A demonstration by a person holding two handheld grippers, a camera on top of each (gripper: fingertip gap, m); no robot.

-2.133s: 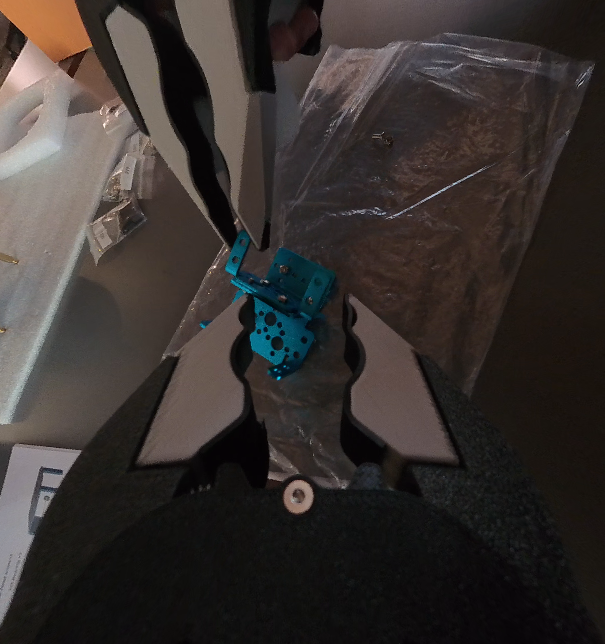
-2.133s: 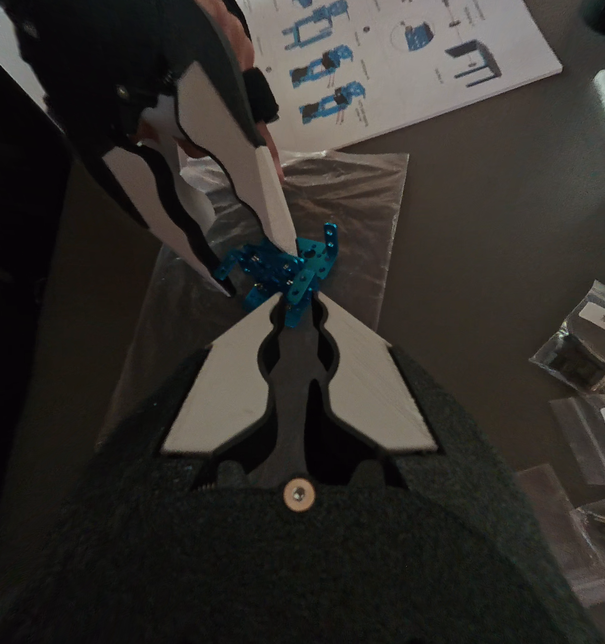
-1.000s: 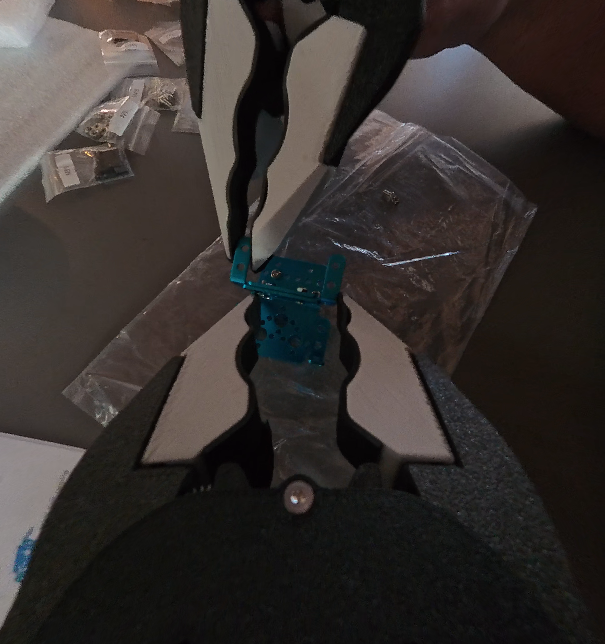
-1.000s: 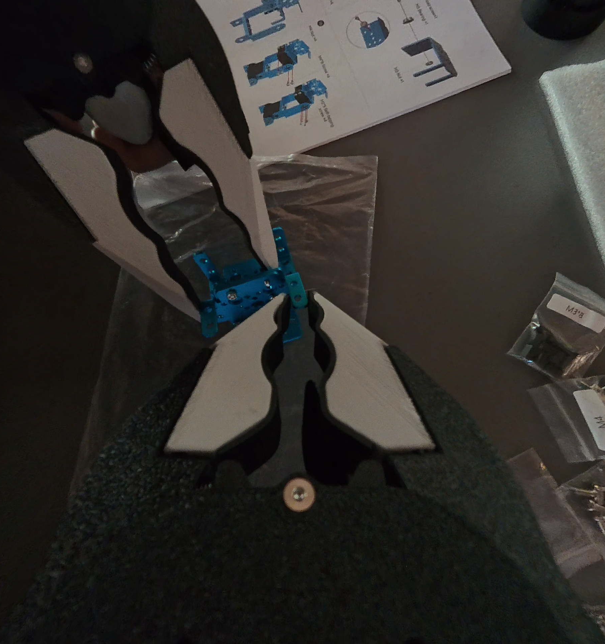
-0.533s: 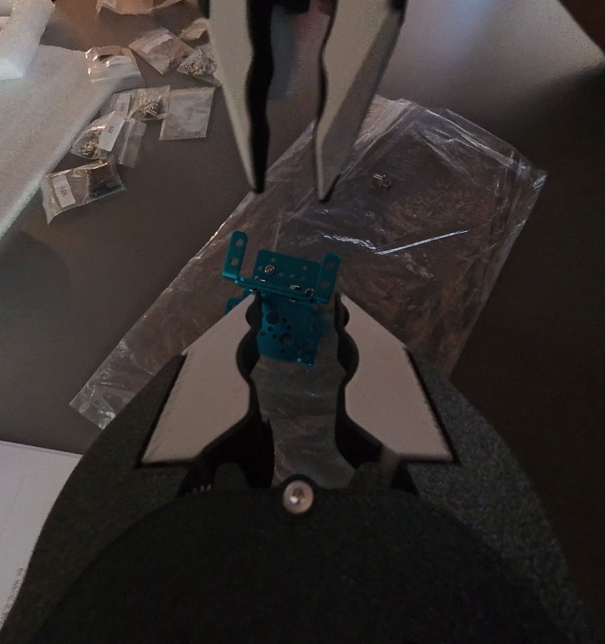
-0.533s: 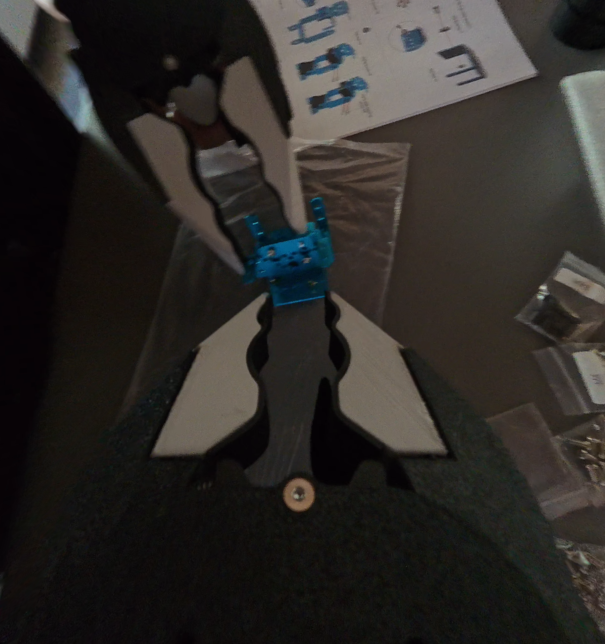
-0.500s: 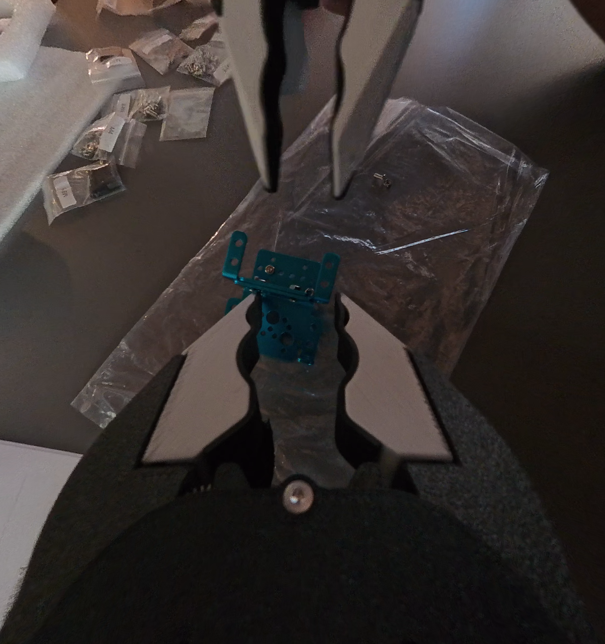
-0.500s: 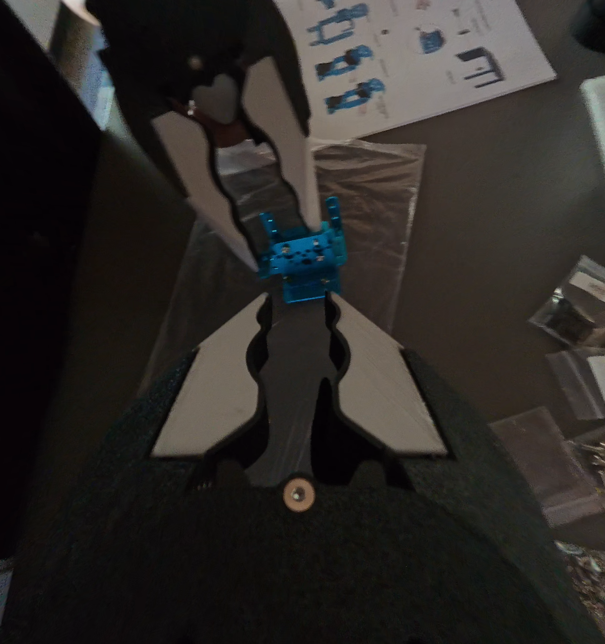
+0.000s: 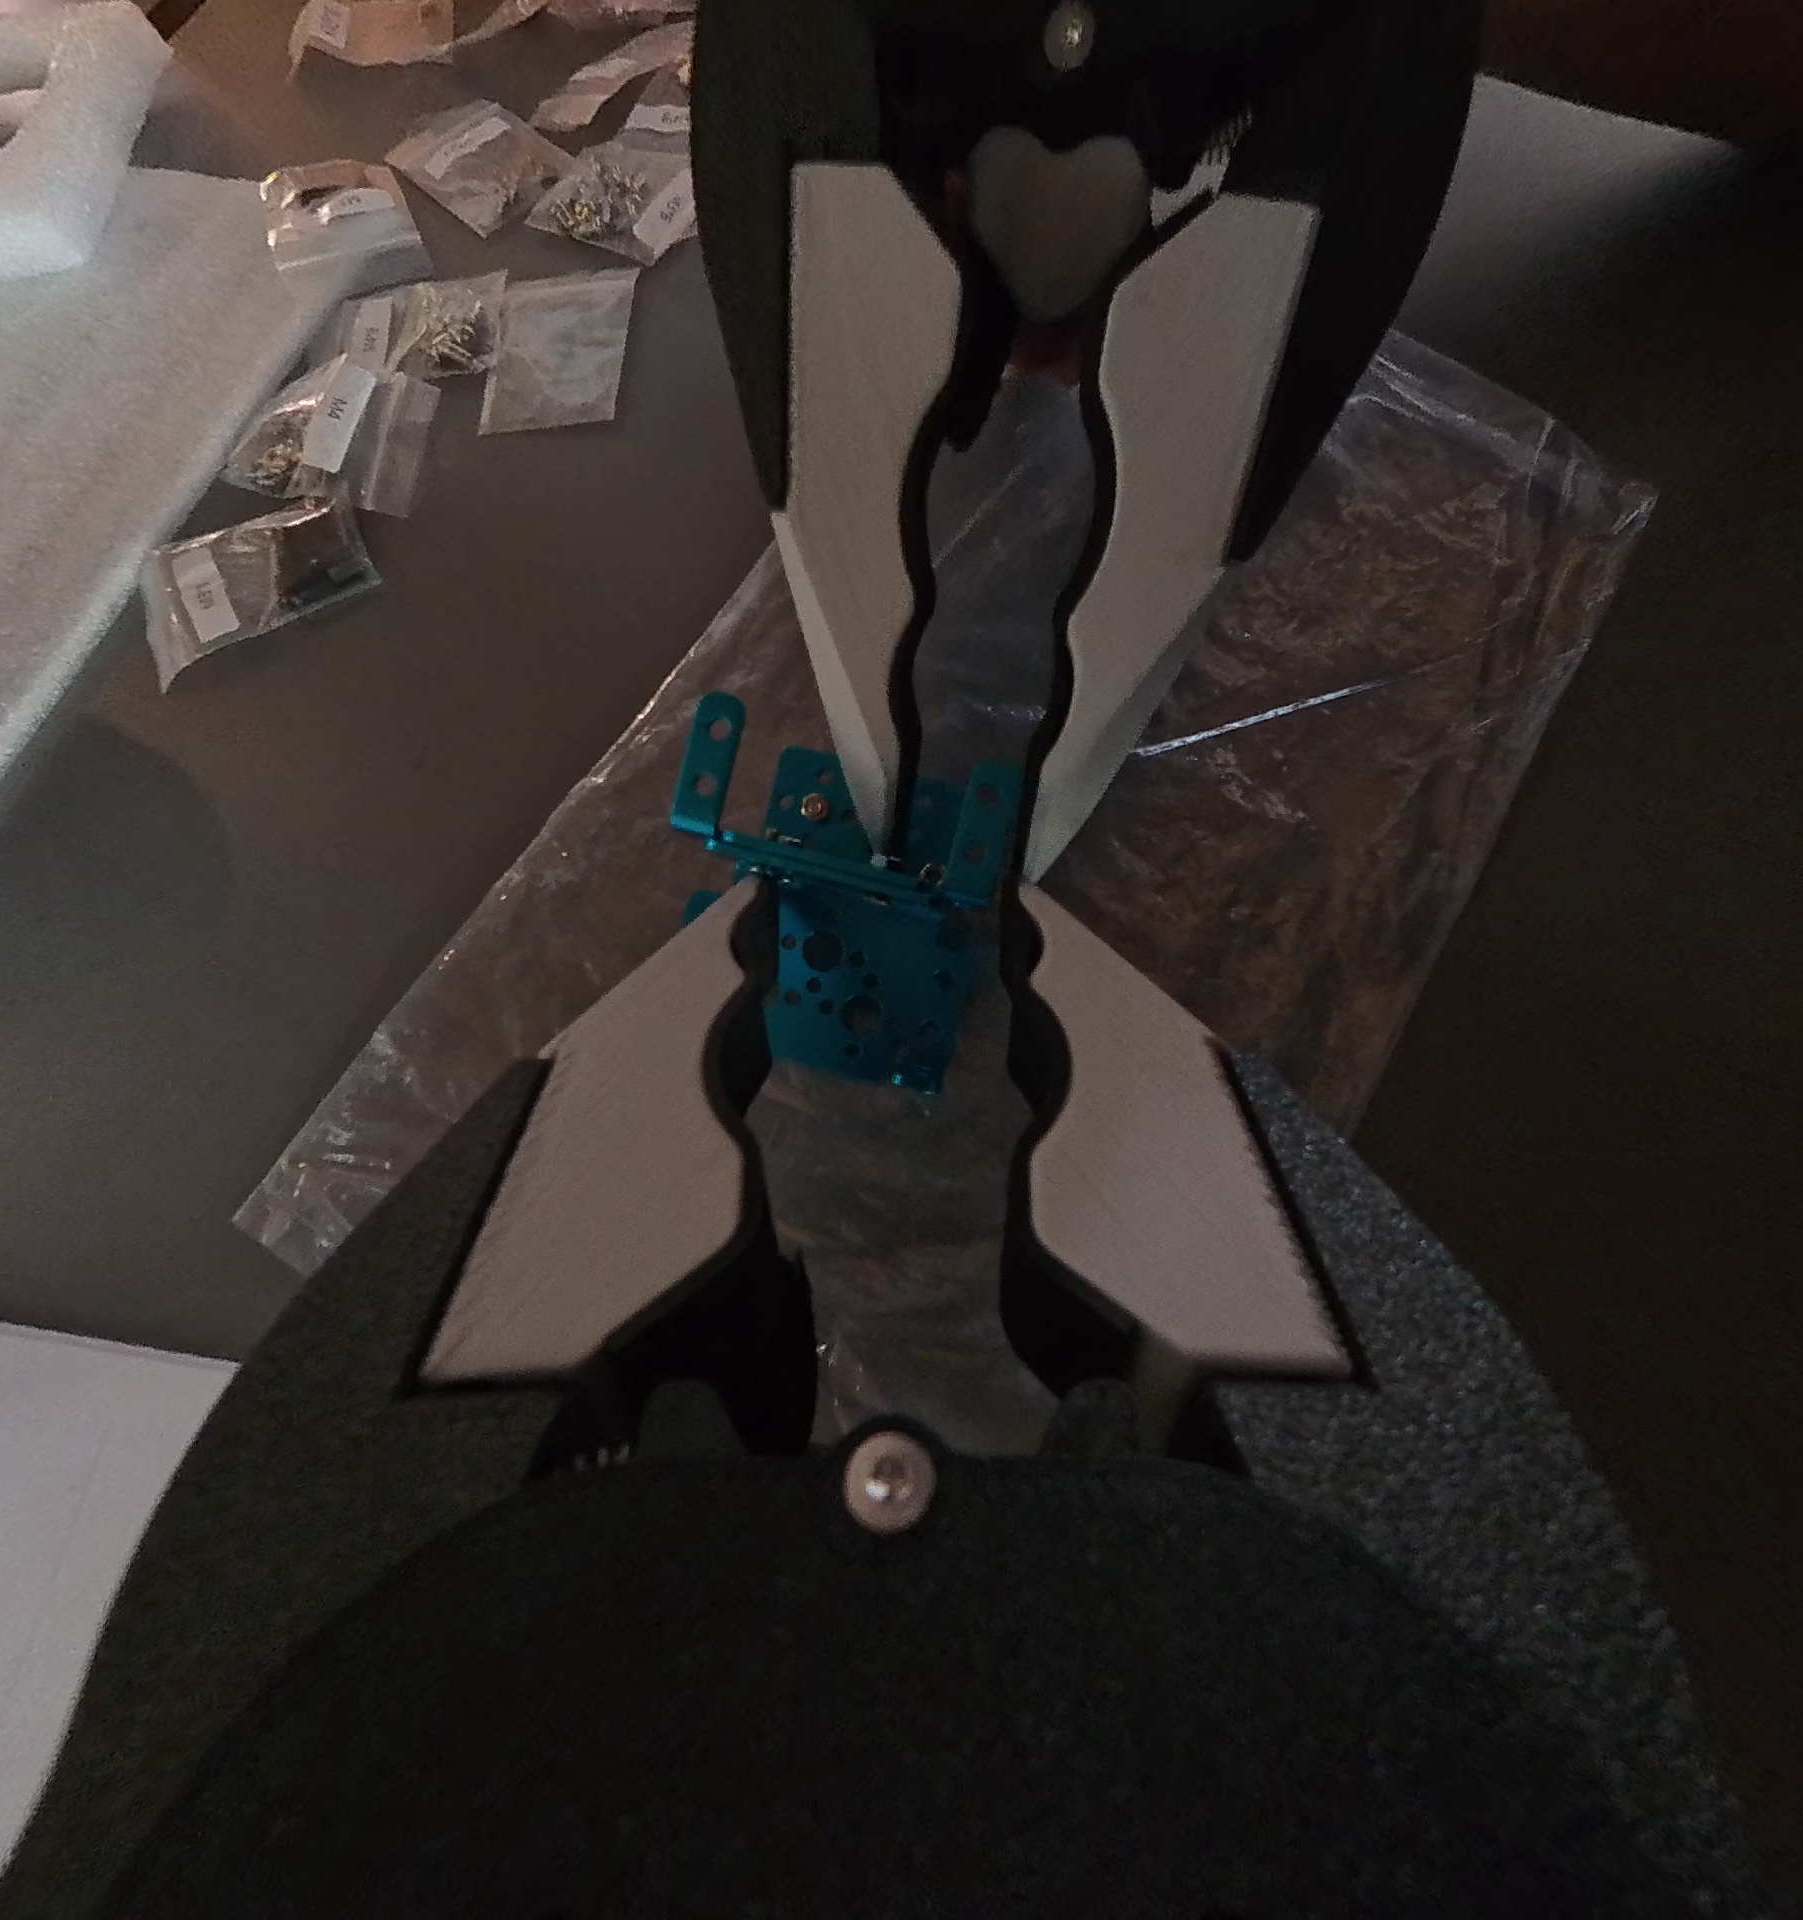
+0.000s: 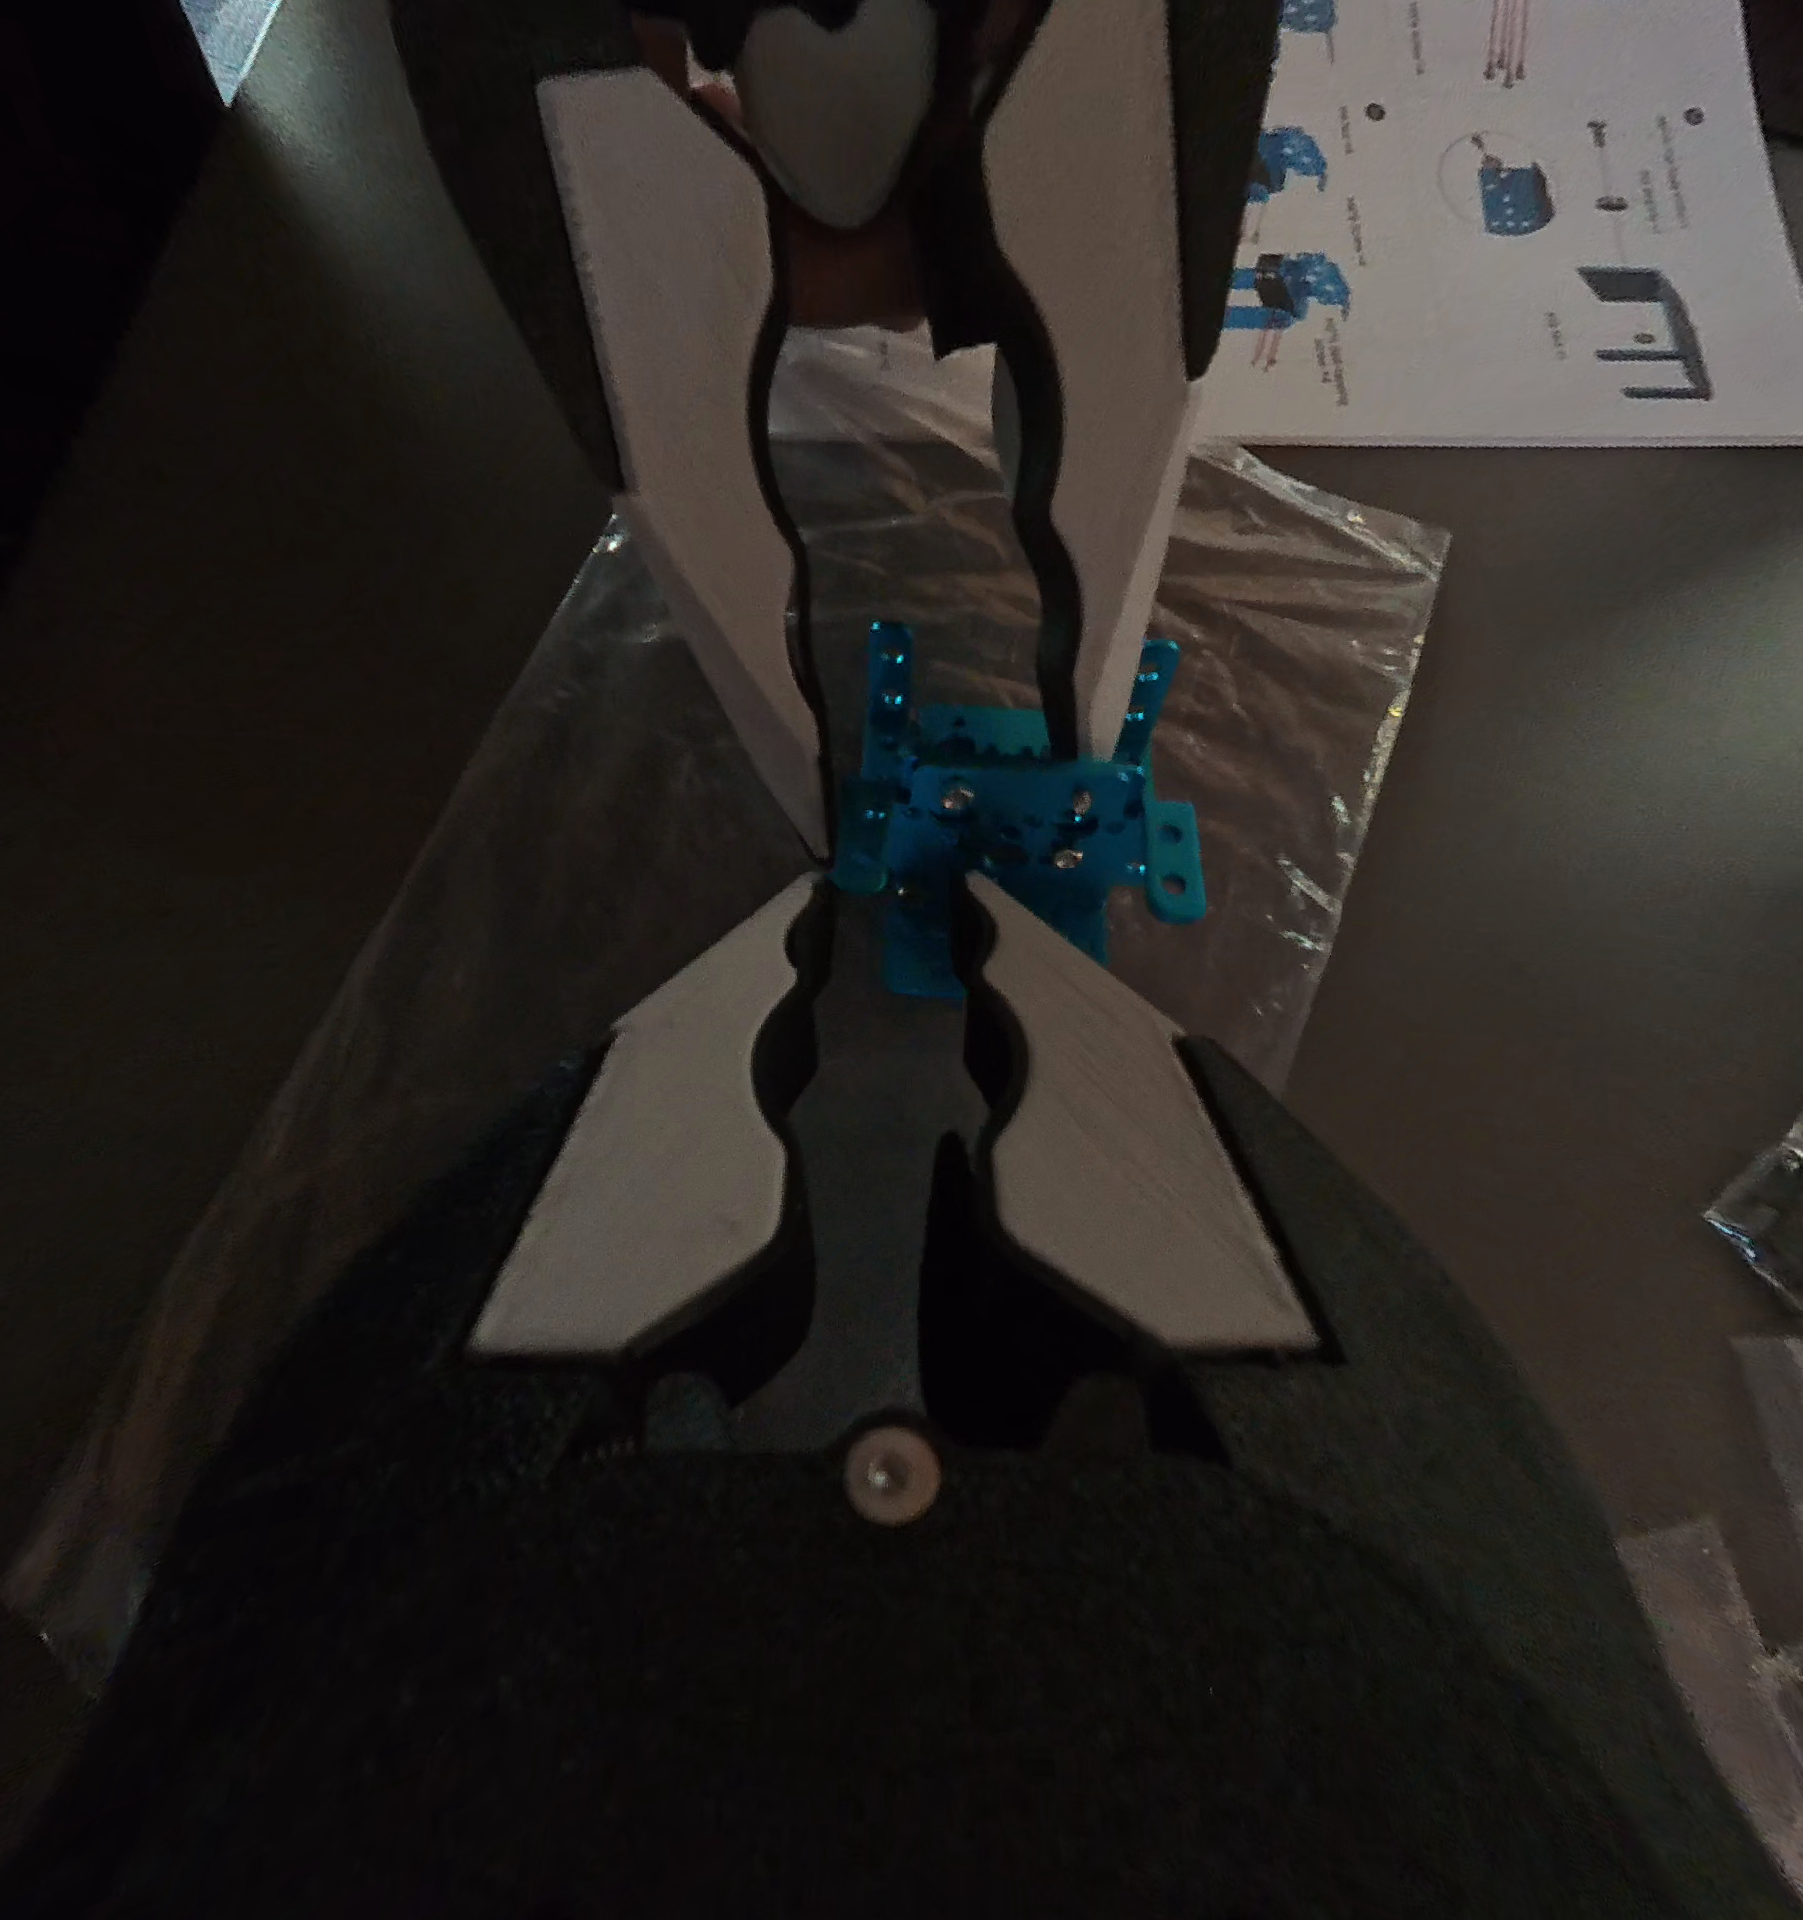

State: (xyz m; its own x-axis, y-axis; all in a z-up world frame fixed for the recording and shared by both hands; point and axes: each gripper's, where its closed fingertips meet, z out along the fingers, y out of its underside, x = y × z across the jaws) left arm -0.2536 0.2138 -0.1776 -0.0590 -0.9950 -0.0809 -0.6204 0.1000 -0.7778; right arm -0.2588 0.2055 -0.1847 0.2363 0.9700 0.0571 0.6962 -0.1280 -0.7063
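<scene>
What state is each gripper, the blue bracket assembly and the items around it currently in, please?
left gripper: shut on the blue bracket assembly.
right gripper: open, fingertips at the assembly.
blue bracket assembly: screwed together, held over the plastic bag.
clear plastic bag: flat, crinkled, nearly empty.
small parts bags: scattered, apparently sealed.
instruction sheet: lying flat.

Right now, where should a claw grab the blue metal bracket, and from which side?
Probably the flat plate with holes at the blue bracket, pinched across its two straight side edges, coming from the left claw side. That plate is flat and parallel-sided, so it should sit steady. The thin upright tabs on top look easier to slip off. The right claw faces it, open.
</scene>
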